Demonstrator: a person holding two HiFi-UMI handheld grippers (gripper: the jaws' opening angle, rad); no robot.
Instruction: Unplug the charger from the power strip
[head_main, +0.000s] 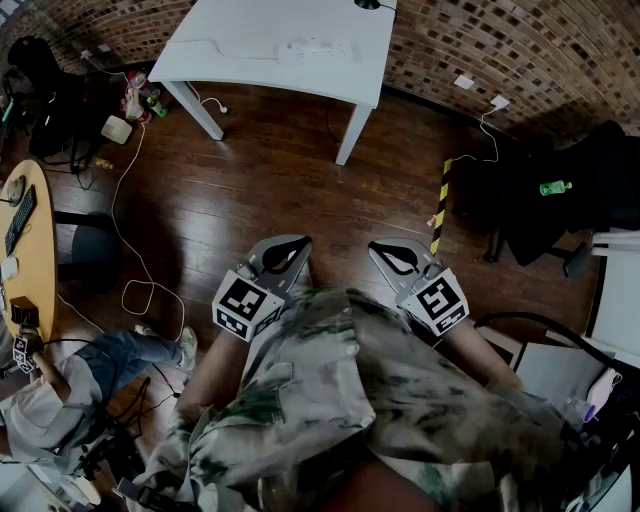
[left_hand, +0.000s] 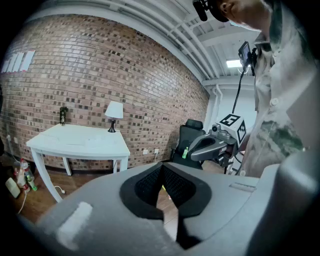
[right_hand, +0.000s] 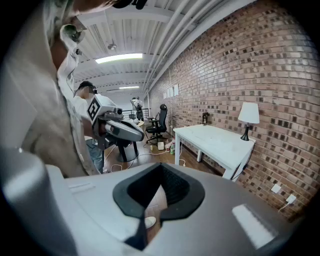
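Observation:
A white power strip (head_main: 318, 47) with its cable lies on the white table (head_main: 250, 45) by the brick wall, far ahead of me across the wooden floor. I cannot make out a charger on it from here. My left gripper (head_main: 290, 244) and right gripper (head_main: 393, 248) are held close to my body, side by side, well short of the table. In the left gripper view the left gripper (left_hand: 161, 167) is shut and empty, and the right gripper (left_hand: 212, 145) shows beside it. The right gripper (right_hand: 160, 167) is also shut with nothing in it.
A table lamp (left_hand: 114, 112) stands at the table's wall end. A black office chair (head_main: 590, 190) with a green bottle (head_main: 555, 187) is at the right. A round wooden table (head_main: 25, 250), a seated person (head_main: 70, 390) and loose floor cables (head_main: 140, 290) are at the left.

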